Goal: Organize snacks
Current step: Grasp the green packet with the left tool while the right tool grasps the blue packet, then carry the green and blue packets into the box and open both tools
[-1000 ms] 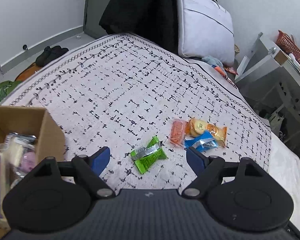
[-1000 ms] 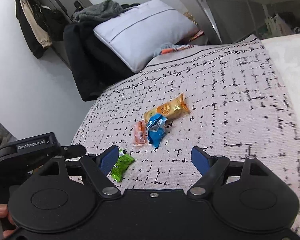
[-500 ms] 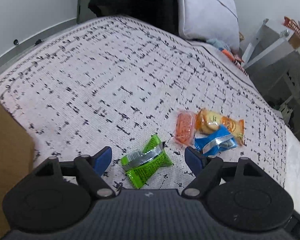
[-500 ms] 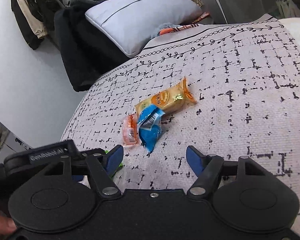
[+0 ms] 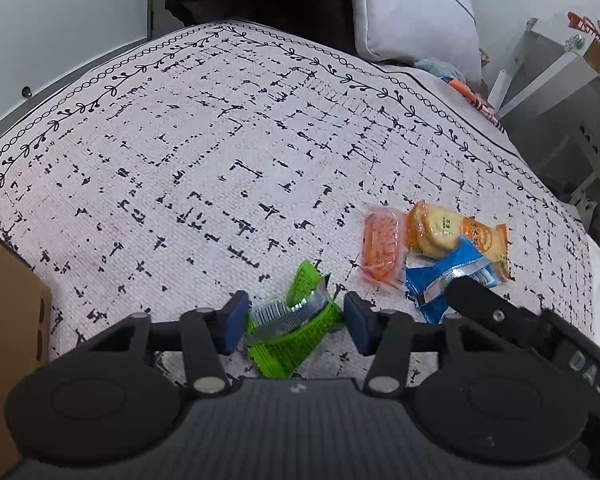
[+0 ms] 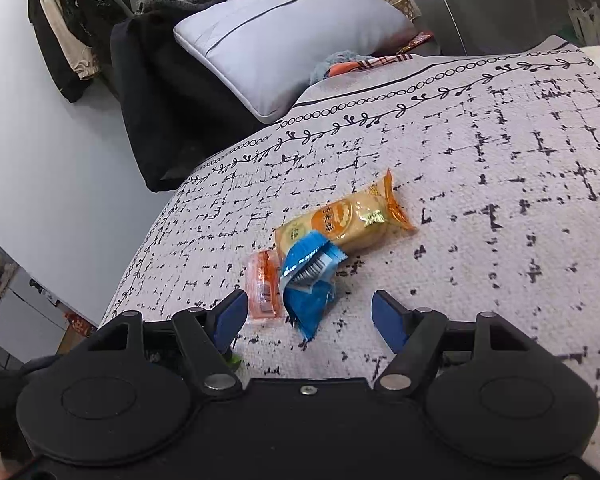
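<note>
Snacks in crinkled wrappers lie on a bed covered by a pale woven spread (image 5: 228, 128) with broken black line marks and a leafy border. Nearest the left tool (image 5: 296, 322) is a bright green foil snack packet (image 5: 292, 330) with a silver seam, sitting on the spread directly between that tool's blue-tipped fingers (image 5: 236, 320); the fingers stand apart, one just beside each side of the packet, and whether they press it cannot be told. Off to the right lies a cluster of three: a small translucent orange packet (image 5: 381, 248), a longer orange-and-cream biscuit packet (image 5: 456, 232), and a blue foil packet (image 5: 440, 280) overlapping the biscuit packet's near edge.

In the right wrist view the blue foil packet (image 6: 310, 292) lies ahead of the right tool (image 6: 310, 318), between the lines of its spread blue fingertips (image 6: 388, 320), with the small orange packet (image 6: 265, 284) touching its left side and the biscuit packet (image 6: 344, 222) behind. That tool's fingers are wide apart and grip nothing.

A brown cardboard box (image 5: 8, 308) corner shows at the left edge, and a pale grey pillow (image 6: 284, 36) leans against dark clothing (image 6: 160, 92) at the far end of the bed.
</note>
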`<state>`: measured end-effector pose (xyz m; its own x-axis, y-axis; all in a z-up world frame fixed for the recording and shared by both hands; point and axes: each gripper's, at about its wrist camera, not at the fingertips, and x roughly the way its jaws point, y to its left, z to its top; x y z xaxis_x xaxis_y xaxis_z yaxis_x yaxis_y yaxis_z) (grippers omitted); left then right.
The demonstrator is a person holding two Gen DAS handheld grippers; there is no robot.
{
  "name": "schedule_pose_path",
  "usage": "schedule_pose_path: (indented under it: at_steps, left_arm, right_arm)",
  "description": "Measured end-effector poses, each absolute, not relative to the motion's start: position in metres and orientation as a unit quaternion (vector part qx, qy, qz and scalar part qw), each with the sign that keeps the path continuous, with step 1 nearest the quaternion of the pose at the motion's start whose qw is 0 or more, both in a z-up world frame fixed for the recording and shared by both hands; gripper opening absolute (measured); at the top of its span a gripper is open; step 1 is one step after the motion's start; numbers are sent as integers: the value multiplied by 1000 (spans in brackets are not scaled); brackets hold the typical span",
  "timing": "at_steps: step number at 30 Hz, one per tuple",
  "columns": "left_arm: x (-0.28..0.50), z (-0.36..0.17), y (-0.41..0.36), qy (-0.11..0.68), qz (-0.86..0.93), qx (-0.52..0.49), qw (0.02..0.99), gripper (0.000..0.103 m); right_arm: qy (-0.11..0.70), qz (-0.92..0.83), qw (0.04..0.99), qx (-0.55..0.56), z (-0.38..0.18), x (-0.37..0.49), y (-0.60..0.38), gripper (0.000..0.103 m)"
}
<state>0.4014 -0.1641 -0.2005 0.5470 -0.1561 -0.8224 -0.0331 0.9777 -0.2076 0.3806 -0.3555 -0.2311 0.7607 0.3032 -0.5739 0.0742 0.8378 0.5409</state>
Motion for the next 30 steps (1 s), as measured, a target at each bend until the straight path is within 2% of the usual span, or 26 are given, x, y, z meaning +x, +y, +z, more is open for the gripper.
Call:
schedule_pose_path:
  at_steps: [3,4,6,9,11,13,30]
  left_arm:
    - [399,-195,-162,468,-37,-106,876,38]
    - [398,-193,-161,465,-36,-106,878,31]
    - [396,-189,-159,462,-33,-111,879,31]
    - [393,-184,-156,455,-30,-114,883,31]
    - [389,-180,-154,451,-31,-119,884,31]
    - [384,-174,-153,446,-33,-125,886,30]
    - [336,-113,-128,400,-35,-164,901,30]
  right_arm:
    - [338,60,898,275,-232,387,-354,69]
    - [338,59,899,272,-232,388,-353,68]
    - [337,58,903,261,-233,391,-349,67]
    - [338,57,905,253,-234,395,-347,58]
    - [340,56,902,258,-235,397,-349,40]
    - [346,59,897,268,-237,399,-351,33]
    - [328,71,905,260,-186,327,-339,31]
